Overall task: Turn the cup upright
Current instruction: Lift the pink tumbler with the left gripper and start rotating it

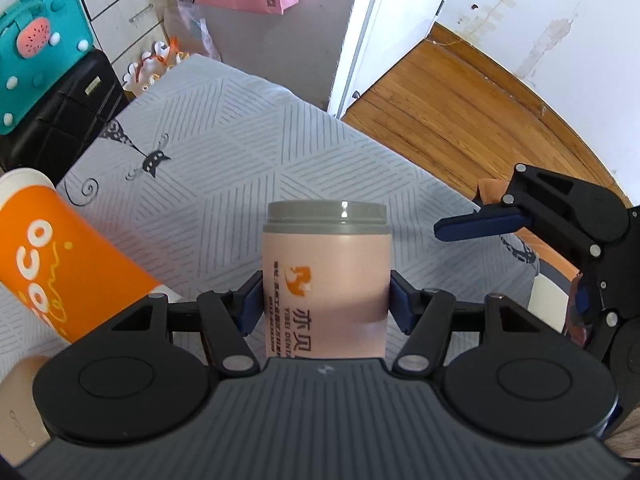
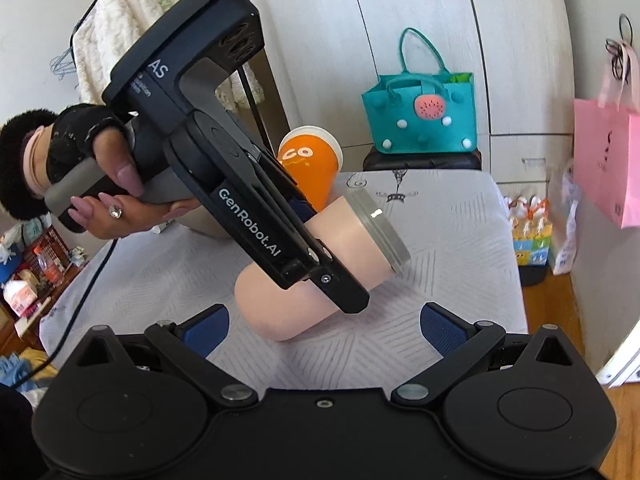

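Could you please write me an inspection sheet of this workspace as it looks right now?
Surface: table under a grey striped cloth with cat drawings.
Job's things: pink cup with grey lid, tilted, lid end raised, base near the cloth.
Clutter: orange paper cup beside it.
Grippers: left tongs shut on the pink cup; right tongs open, holding nothing.
Cables: black cable running down from the left handle.
Surroundings: teal felt bag, pink paper bag, white wardrobe, wooden floor.
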The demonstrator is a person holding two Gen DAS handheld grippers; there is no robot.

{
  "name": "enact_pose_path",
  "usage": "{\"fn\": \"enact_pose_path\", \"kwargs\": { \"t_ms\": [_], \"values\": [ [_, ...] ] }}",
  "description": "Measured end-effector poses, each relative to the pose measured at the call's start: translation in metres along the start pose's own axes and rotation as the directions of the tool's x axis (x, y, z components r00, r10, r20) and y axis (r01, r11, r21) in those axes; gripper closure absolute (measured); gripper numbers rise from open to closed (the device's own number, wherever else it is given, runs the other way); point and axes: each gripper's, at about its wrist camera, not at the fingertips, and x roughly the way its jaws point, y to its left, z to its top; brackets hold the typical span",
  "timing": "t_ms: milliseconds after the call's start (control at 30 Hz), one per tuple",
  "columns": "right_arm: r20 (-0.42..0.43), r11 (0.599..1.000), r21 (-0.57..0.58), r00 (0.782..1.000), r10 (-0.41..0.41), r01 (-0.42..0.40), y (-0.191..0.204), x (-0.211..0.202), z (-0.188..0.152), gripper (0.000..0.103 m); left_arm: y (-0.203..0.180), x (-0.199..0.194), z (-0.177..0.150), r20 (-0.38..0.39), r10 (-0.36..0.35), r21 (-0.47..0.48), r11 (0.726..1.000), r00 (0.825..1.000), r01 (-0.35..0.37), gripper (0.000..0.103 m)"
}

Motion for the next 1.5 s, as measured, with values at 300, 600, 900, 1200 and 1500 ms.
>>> {"fn": "enact_pose_path", "kwargs": {
  "t_ms": [300,600,900,1200,1500],
  "values": [
    [-0.008,1.000,0.003,1.000,-0.006,0.006,0.006,-0.001,-0.009,0.000,-0.015,-0.003,-0.022,-0.004,0.003,0.016,1.000,1.000,-0.003,0.042],
    [-0.016,0.999,0.024,0.999,0.033,-0.032,0.010,-0.002,-0.015,0.000,-0.019,-0.010,-0.036,0.007,0.053,-0.026,0.998,0.999,-0.053,0.043],
    [-0.036,0.990,-0.019,0.989,0.142,-0.143,0.043,0.013,-0.010,0.000,-0.002,-0.057,-0.089,0.017,0.112,-0.134,0.985,0.994,-0.109,0.043],
    [-0.092,0.964,-0.082,0.965,0.244,-0.252,0.100,0.046,-0.008,0.000,0.036,-0.097,-0.168,0.036,0.154,-0.316,0.939,0.987,-0.135,0.043],
    [-0.140,0.960,-0.088,0.958,0.251,-0.264,0.146,0.066,-0.013,0.000,0.058,-0.078,-0.193,0.036,0.096,-0.357,0.931,0.995,-0.077,0.043]
  ]
}}
